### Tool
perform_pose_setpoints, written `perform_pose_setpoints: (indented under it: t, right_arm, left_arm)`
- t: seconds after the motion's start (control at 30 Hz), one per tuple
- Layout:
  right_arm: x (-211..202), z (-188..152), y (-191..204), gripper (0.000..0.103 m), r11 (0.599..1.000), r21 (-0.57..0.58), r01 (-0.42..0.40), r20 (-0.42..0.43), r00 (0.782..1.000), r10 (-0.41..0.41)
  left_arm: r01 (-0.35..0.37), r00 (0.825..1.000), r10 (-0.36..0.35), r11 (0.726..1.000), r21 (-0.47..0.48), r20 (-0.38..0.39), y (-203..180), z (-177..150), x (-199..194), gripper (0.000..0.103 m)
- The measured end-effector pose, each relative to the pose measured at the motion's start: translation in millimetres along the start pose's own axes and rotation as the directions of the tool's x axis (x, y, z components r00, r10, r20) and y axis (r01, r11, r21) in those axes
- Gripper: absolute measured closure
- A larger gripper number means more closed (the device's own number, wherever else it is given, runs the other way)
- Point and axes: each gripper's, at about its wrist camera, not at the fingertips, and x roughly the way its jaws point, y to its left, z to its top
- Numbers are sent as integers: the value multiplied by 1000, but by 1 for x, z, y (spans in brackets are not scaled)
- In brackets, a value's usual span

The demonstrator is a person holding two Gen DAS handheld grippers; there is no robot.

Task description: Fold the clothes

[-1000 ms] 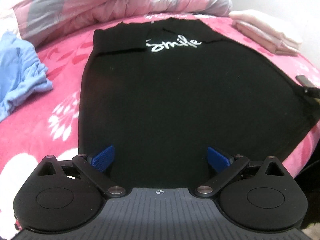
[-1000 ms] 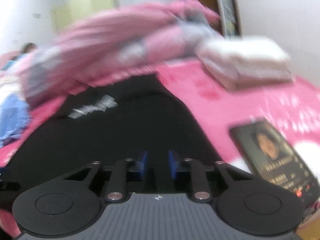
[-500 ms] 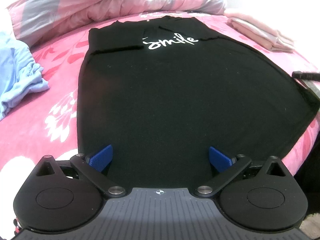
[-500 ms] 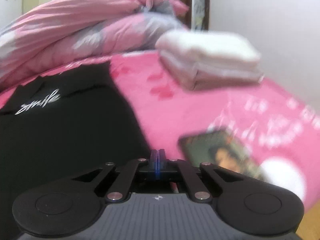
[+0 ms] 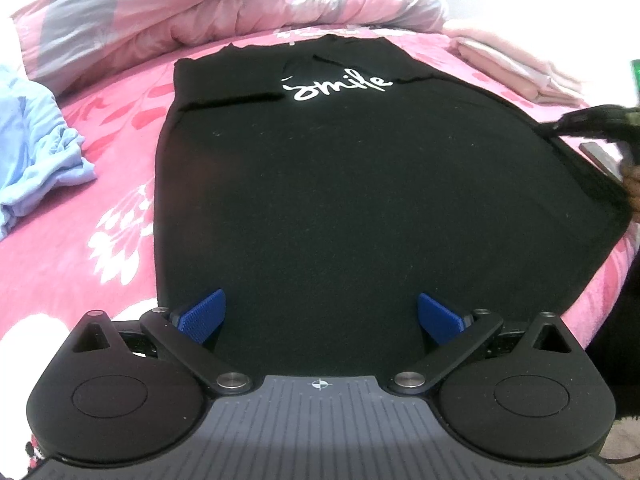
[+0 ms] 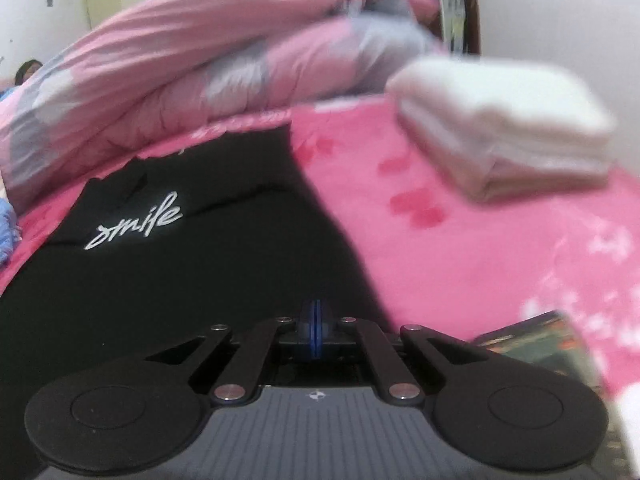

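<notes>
A black T-shirt (image 5: 340, 184) with white "Smile" lettering lies flat on the pink floral bed, sleeves folded in. My left gripper (image 5: 320, 316) is open, its blue pads spread wide just above the shirt's near hem with nothing between them. In the right wrist view the same shirt (image 6: 180, 280) fills the lower left. My right gripper (image 6: 316, 332) has its pads pressed together at the shirt's right edge. From the left wrist view the right gripper (image 5: 560, 126) shows as a dark blurred shape at that edge, where the cloth looks slightly raised.
A rolled pink and grey quilt (image 5: 200, 8) lies along the back of the bed. Folded pale clothes (image 6: 500, 136) are stacked at the back right. A crumpled blue garment (image 5: 36, 136) sits at the left. A printed card or booklet (image 6: 536, 340) rests by the right gripper.
The right gripper went from slightly open to shut at the shirt's right edge, then swung left toward the shirt. The left gripper stayed open and rose a little over the hem.
</notes>
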Motion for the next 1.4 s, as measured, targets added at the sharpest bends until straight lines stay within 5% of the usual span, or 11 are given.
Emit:
perform_pose_setpoints:
  t: [0.13,0.33,0.4,0.47,0.7,0.8,0.9,1.03,1.2,1.27,1.4]
  right_arm:
    - [19,12,-18,103,996,77,42,-16,999,-41]
    - [36,31,-8,103,991,100,-88,-46,995,92]
    - [58,35,-19,103,995,80,62,-48,997,-58]
    - [59,40,-30,103,985,141,100,-31,995,-96]
    - [70,39,-14,103,986,167,-12,-73,997,25]
    - [46,41,-6,101,984,174,42,-3,999,-42]
    - [41,44,20,101,989,117,-87,2,996,87]
    - [85,44,43,102,943,147,-298,-144,937,318]
    - [99,61,3,102,922,345,-173,-43,979,199]
    - [89,60,-4,101,908,369,-198,-40,973,229]
    - [68,33,7,101,889,336,-312,-132,919,372]
  left_arm:
    - [11,1000,-11,1000,9,13,1,-3,-1,0]
    - [22,1000,-22,1000,17,17,5,-3,-2,0]
    - [22,1000,-22,1000,13,19,6,-4,-3,0]
    - [21,1000,-22,1000,13,21,6,-5,-3,0]
    - [-3,1000,3,1000,13,3,9,-2,-7,0]
    - [-56,998,56,998,11,1,18,-1,-17,0]
    - [-135,991,135,991,13,-2,30,2,-30,0]
    - [-230,973,229,973,17,40,52,10,-67,0]
    - [-332,939,332,943,-9,90,77,13,-119,0]
    - [-341,934,342,940,-32,98,83,12,-130,0]
    - [-264,959,268,963,-58,96,78,11,-119,0]
